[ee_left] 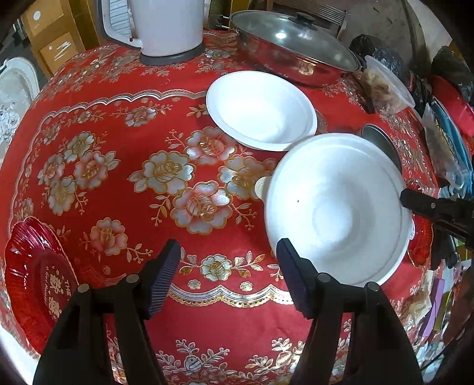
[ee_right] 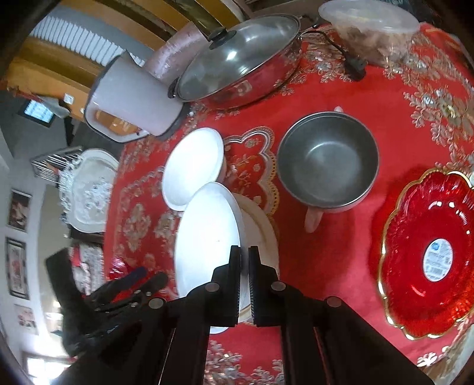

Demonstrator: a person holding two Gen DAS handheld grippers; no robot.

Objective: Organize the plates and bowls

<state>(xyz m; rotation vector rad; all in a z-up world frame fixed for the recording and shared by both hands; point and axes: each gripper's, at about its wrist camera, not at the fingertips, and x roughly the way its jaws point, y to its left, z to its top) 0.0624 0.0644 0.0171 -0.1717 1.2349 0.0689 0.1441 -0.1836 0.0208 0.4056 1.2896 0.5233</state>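
Bowls: you have two white ones on the red tablecloth (ee_left: 118, 207). Your right gripper (ee_right: 244, 284) has its jaws nearly together, pinching the rim of the near white bowl (ee_right: 207, 237), held tilted above a cream dish (ee_right: 260, 231). The far white bowl (ee_right: 192, 168) rests just beyond it. Your left gripper (ee_left: 228, 266) hovers with jaws wide, gripping nothing. One steel bowl (ee_right: 326, 165). Two red plates, one at each side (ee_right: 429, 254) (ee_left: 32, 266). One lidded pan (ee_right: 237, 59), one kettle (ee_left: 169, 26) behind.
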